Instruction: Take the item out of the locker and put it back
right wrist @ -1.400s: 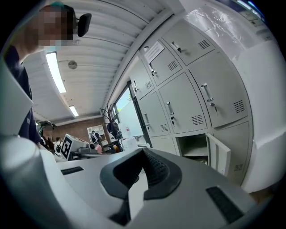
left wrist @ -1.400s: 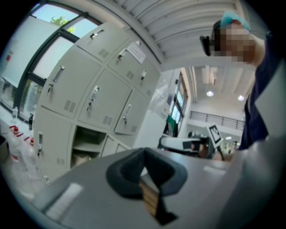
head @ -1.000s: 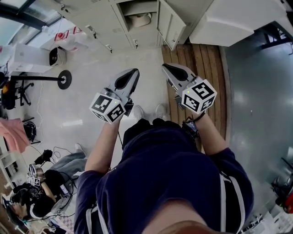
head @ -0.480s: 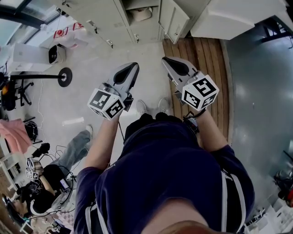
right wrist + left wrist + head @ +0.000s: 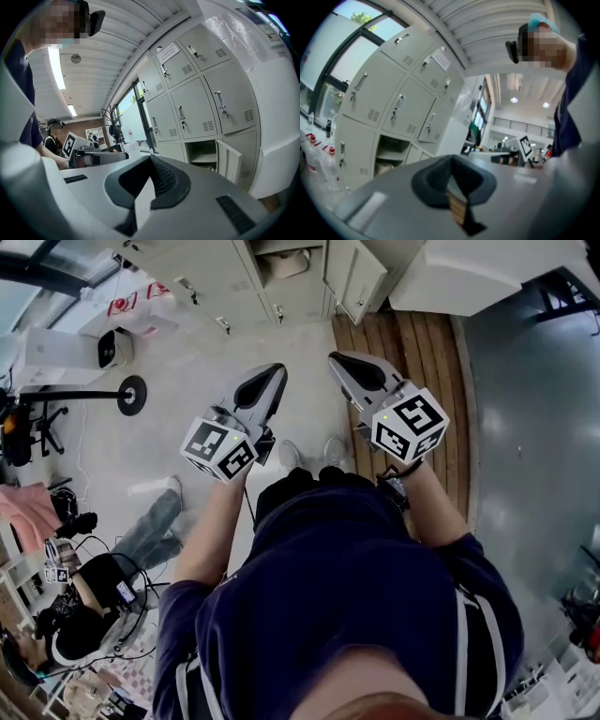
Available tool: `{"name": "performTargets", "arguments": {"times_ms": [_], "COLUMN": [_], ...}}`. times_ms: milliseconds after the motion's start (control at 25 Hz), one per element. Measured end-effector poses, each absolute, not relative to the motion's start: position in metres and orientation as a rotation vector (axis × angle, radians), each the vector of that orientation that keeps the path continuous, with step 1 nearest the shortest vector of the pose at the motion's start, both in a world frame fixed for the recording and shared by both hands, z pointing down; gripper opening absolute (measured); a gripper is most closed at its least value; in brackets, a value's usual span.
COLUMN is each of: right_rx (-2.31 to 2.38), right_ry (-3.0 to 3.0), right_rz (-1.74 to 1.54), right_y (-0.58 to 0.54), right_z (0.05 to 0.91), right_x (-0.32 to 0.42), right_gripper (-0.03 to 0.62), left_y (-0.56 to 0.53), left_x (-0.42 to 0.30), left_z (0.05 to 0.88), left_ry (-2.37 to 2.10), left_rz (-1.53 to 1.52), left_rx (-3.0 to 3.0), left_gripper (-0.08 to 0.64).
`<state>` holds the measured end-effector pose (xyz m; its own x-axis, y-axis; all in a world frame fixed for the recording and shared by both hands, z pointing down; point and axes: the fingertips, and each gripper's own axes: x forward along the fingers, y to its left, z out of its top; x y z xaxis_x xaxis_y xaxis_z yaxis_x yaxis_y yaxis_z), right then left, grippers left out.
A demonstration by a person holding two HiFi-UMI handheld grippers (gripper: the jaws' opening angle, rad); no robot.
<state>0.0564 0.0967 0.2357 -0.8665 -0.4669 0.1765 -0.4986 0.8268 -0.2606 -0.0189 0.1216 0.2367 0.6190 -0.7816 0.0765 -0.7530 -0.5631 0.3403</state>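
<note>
A bank of pale grey lockers (image 5: 202,277) lines the far wall. One low compartment (image 5: 286,259) stands open with its door (image 5: 361,282) swung out to the right, and a pale bundle (image 5: 289,262) lies inside. The left gripper view shows the same open compartment (image 5: 391,152) with the bundle (image 5: 386,166) at its bottom. In the right gripper view the compartment (image 5: 204,152) and its door (image 5: 229,161) appear at the lower right. My left gripper (image 5: 272,376) and right gripper (image 5: 337,360) are held side by side in front of my body, well short of the lockers. Both are shut and empty.
A wooden floor strip (image 5: 403,362) runs under my right gripper beside a large white cabinet (image 5: 469,273). On the left are a stand with a round base (image 5: 131,401), a white machine (image 5: 66,352) and a person sitting on the floor (image 5: 94,587) among cables.
The lockers have slid towards the top of the head view and both grippers have risen slightly towards them. The seated person's legs have shifted left. The jaws stay shut.
</note>
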Motion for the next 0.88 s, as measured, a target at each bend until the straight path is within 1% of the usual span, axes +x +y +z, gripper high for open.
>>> {"name": "performTargets", "arguments": {"times_ms": [520, 880], "right_rx": [0.728, 0.715], "right_ry": [-2.877, -2.879], "right_rz": [0.439, 0.422], "right_y": [0.102, 0.116], "right_z": [0.242, 0.227], "right_x": [0.057, 0.063], "right_gripper": [0.008, 0.006], "left_y": [0.124, 0.135], "left_x": [-0.014, -0.004], "left_z": [0.24, 0.225], "left_ry": [-1.248, -1.254], "left_rz": [-0.122, -0.119], "left_rx": [2.501, 2.505], "left_gripper": [0.003, 0.003]}}
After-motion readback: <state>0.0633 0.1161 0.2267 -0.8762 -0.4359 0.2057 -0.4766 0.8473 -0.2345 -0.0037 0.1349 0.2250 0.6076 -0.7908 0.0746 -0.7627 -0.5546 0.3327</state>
